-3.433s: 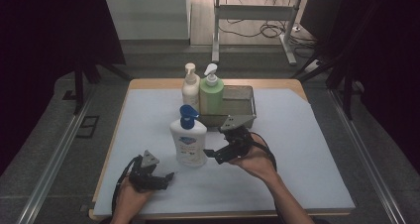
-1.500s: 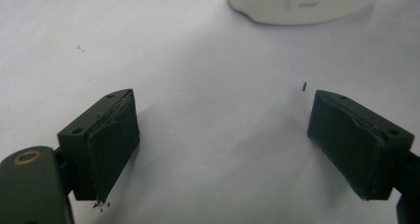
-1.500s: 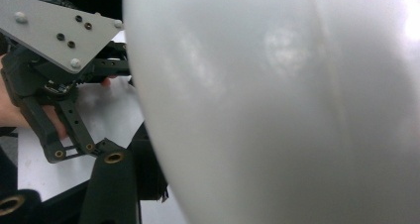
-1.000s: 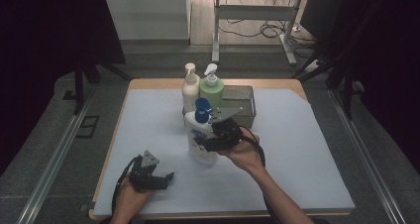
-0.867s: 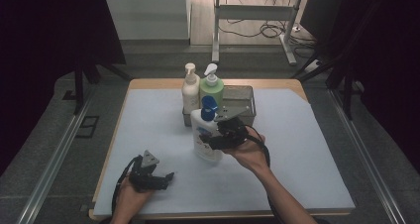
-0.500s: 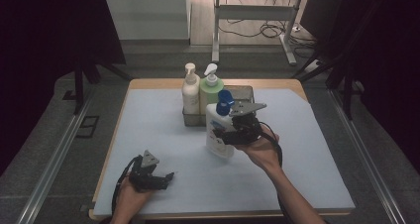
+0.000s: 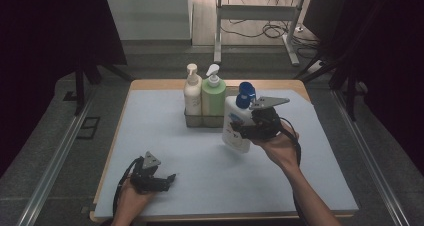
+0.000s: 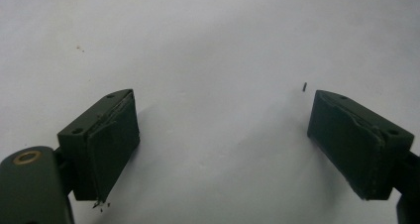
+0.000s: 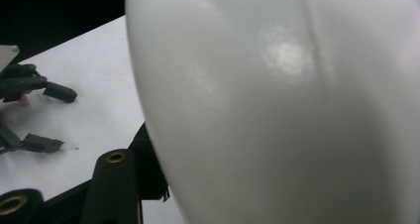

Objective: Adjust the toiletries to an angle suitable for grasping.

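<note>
High view: right of centre, the right tool [image 7: 245, 132] clamps the white pump bottle [image 7: 236, 126] mid-body, lifted beside the rack [image 7: 202, 120]; smooth, rigid plastic, likely weighty and slippery, best gripped at the waist. At lower left, the left tool [image 7: 167, 182] rests wide open and empty on the surface [image 7: 320, 186]

You won't find any wording here that can be read. The white bottle [image 7: 237, 127] that your right gripper [image 7: 243, 132] holds carries a front label with a blue mark — too small and blurred in the high view to make out a brand or a single letter. In the right gripper view the bottle's side is plain white, unprinted. The cream bottle [image 7: 192, 93] and the green bottle [image 7: 213, 96] show no legible print either.
</note>
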The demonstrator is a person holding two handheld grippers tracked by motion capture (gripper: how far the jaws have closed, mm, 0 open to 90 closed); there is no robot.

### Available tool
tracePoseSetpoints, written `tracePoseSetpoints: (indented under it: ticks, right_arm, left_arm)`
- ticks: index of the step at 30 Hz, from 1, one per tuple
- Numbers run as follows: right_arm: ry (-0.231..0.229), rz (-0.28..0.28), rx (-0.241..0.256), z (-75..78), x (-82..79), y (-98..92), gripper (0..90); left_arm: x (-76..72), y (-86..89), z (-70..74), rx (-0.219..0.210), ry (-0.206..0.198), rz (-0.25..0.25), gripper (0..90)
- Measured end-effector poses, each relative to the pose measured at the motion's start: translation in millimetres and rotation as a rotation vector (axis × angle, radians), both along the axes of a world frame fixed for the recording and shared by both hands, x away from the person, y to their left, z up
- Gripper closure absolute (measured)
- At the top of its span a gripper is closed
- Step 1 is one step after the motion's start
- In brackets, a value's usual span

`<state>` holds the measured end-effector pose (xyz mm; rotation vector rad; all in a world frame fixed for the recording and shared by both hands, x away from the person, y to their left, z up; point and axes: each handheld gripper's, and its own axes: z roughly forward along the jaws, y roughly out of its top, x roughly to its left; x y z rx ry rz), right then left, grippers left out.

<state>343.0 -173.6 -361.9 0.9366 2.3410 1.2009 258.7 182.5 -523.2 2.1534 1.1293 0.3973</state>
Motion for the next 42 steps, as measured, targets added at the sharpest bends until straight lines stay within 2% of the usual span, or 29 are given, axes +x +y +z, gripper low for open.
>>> tracePoseSetpoints:
  ticks: [8,14,29,42]
  right_arm:
    - [-0.004,-0.043,0.002,11.6,6.5,-15.4,41.4]
    - [-0.011,-0.068,-0.001,20.2,14.5,-19.8,41.3]
    - [-0.039,-0.129,0.012,38.7,40.7,-18.4,41.4]
    - [-0.042,-0.168,0.011,39.9,62.0,-13.3,41.4]
  left_arm:
    - [0.0,0.0,0.1,0.001,0.0,0.0,12.3]
    - [0.0,0.0,0.0,-0.001,0.001,0.001,12.3]
    - [-0.1,0.0,0.0,0.0,0.001,0.002,12.3]
    - [0.0,0.1,0.0,0.002,0.0,0.0,12.2]
